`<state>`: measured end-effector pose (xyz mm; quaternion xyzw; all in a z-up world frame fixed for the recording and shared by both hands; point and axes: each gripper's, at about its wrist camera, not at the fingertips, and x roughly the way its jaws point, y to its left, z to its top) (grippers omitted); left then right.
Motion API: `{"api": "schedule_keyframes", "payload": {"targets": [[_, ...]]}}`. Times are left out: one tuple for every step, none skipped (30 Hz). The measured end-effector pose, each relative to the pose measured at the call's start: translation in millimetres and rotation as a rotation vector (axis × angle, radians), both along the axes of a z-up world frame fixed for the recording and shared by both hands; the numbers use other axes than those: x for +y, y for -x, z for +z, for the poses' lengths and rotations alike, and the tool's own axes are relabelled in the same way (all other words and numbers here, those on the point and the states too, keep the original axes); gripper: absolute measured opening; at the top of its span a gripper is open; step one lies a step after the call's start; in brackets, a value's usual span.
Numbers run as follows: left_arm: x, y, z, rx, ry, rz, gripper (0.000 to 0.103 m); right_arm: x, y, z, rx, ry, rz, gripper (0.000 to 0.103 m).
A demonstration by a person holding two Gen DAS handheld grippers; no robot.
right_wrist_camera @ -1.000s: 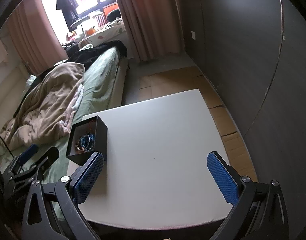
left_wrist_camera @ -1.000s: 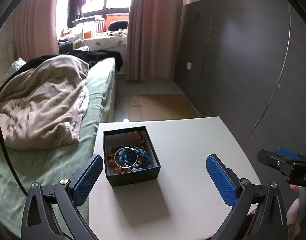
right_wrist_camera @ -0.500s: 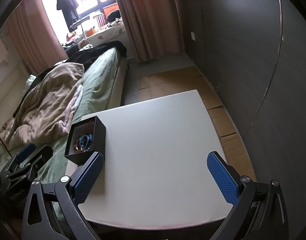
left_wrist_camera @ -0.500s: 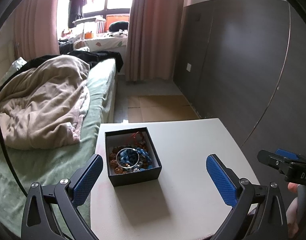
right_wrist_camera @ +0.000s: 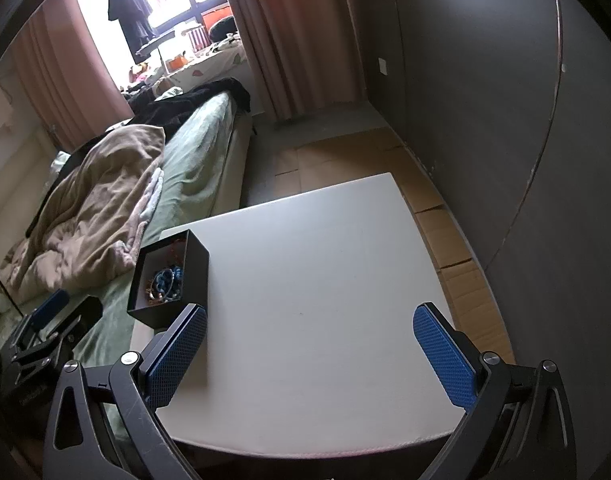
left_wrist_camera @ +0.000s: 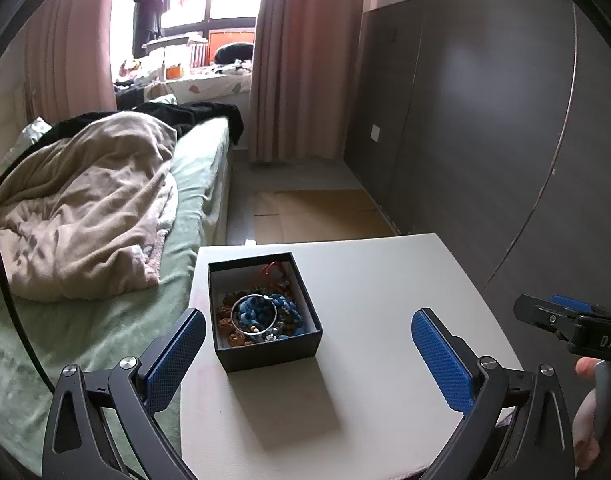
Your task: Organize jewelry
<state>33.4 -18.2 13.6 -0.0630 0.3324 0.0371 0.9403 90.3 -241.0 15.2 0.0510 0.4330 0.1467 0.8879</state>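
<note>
Black box (left_wrist_camera: 265,312) on white table (left_wrist_camera: 385,300), near left edge by bed (left_wrist_camera: 105,320). Holds jewelry heap: silver bangle (left_wrist_camera: 254,314) over blue beads (left_wrist_camera: 283,304), brown and red pieces beneath. All inside box; sorted or awaiting sorting, cannot tell. Left gripper (left_wrist_camera: 308,354) spread wide, empty, hovering just short of box, likely aimed there.

Right wrist view: right gripper (right_wrist_camera: 310,350) released, empty, above bare tabletop; box (right_wrist_camera: 169,280) off to left, well apart.

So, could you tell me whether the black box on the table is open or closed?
Open. The black box has no lid on it, and the beads and silver bangle inside show from above.
</note>
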Motion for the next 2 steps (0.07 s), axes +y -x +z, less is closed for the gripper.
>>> {"api": "schedule_keyframes", "payload": {"targets": [[-0.4,-0.5,-0.8,0.004,-0.001,-0.001,0.103,-0.5,0.2,0.4,-0.002,0.0,0.001,0.103],[-1.1,-1.5,-1.6,0.009,-0.003,-0.003,0.103,-1.1,1.0,0.3,-0.004,0.0,0.002,0.103]]}}
